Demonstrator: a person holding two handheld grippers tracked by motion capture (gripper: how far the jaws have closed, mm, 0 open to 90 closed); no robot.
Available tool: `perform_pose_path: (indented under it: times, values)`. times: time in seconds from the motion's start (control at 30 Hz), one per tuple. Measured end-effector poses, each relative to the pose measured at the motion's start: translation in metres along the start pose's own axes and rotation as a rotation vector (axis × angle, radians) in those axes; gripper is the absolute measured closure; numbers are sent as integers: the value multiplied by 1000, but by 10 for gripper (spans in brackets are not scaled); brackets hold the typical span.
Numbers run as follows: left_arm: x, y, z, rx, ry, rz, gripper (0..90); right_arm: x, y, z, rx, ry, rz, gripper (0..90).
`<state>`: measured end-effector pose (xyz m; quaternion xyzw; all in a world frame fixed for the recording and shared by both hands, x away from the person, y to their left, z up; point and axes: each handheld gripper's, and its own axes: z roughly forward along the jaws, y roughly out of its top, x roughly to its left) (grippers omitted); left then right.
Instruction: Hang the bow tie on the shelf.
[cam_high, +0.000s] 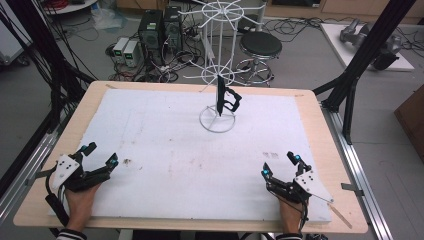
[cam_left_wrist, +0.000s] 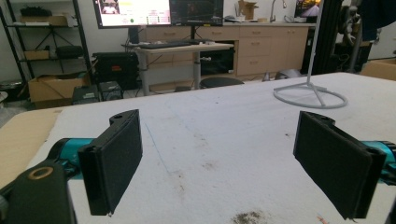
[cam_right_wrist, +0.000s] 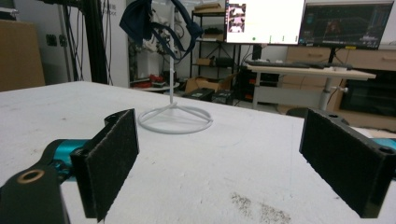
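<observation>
A white wire stand (cam_high: 218, 60) rises from a ring base (cam_high: 217, 120) at the far middle of the white mat (cam_high: 165, 150). A dark strappy garment (cam_high: 226, 100) hangs from its lower arms; the right gripper view shows the garment (cam_right_wrist: 140, 21) high on the pole and the ring base (cam_right_wrist: 175, 120) ahead. My left gripper (cam_high: 100, 155) rests open at the near left, held by a hand, jaws wide with nothing between them (cam_left_wrist: 219, 163). My right gripper (cam_high: 281, 165) sits open at the near right, also empty (cam_right_wrist: 219, 163). Both are far from the stand.
The mat lies on a wooden table (cam_high: 320, 115). Beyond the far edge are computer cases (cam_high: 155, 30), a black stool (cam_high: 260, 47) and tangled cables. Black frame posts (cam_high: 367, 50) stand at the right. Small dark stains (cam_high: 127, 161) mark the mat.
</observation>
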<state>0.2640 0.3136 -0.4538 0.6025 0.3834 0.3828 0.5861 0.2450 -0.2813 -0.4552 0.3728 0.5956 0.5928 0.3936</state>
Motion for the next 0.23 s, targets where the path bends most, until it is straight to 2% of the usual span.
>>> perform_pose_path:
  times: [0.23]
  values:
    - [-1,-1,-1,-12,8,5,160,-1,0,0,0,-5,16,109]
